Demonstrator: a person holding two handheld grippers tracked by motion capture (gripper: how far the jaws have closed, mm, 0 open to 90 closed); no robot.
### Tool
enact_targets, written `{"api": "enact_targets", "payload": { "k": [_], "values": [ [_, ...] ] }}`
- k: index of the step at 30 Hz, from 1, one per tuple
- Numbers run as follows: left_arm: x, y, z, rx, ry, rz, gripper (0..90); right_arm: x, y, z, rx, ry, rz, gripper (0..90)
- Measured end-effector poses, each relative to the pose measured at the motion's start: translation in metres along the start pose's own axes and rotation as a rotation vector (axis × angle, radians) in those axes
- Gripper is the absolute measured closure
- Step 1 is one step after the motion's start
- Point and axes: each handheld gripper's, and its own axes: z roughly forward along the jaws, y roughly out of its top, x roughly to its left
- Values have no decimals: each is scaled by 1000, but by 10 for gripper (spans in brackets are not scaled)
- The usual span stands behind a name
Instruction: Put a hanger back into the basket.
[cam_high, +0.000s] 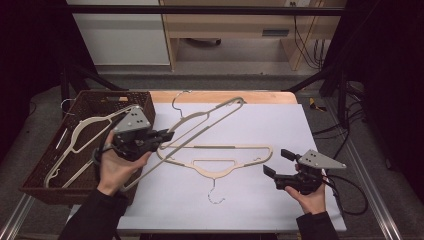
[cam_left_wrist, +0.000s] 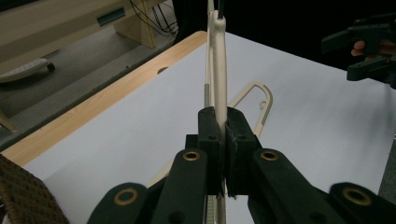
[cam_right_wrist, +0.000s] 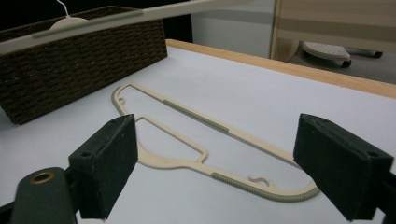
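Your left tongs (cam_high: 167, 135) clamp raised hanger (cam_high: 200, 125) at tabletop's (cam_high: 280, 200) left edge beside basket (cam_high: 140, 97), likely bound there. Right tongs (cam_high: 275, 162) gape wide, ready for flat hanger (cam_high: 220, 159) mid-tabletop.

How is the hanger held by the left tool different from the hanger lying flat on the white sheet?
The held hanger is clamped in the shut left tool and lifted at a tilt; the flat hanger lies on the white sheet, touched by no tool. The held hanger's hook points toward the table's far edge; the flat hanger's hook points toward the person. Both are cream, of the same shape, with grey grip strips.
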Motion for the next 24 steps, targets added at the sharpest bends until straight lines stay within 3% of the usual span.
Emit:
{"api": "enact_targets", "payload": {
  "k": [5, 11, 20, 24],
  "values": [
    [17, 6, -20, 16, 27, 27, 866, -3, 0, -2, 0, -4, 6, 131],
    [40, 3, -36, 19, 54, 21, 866, -4, 0, -3, 6, -10, 7, 123],
    [80, -16, -59, 5, 114, -3, 866, -5, -1, -3, 9, -11, 3, 121],
    [100, -27, -68, 10, 147, -31, 866, -5, -1, -3, 15, -15, 3, 121]
  ]
}}
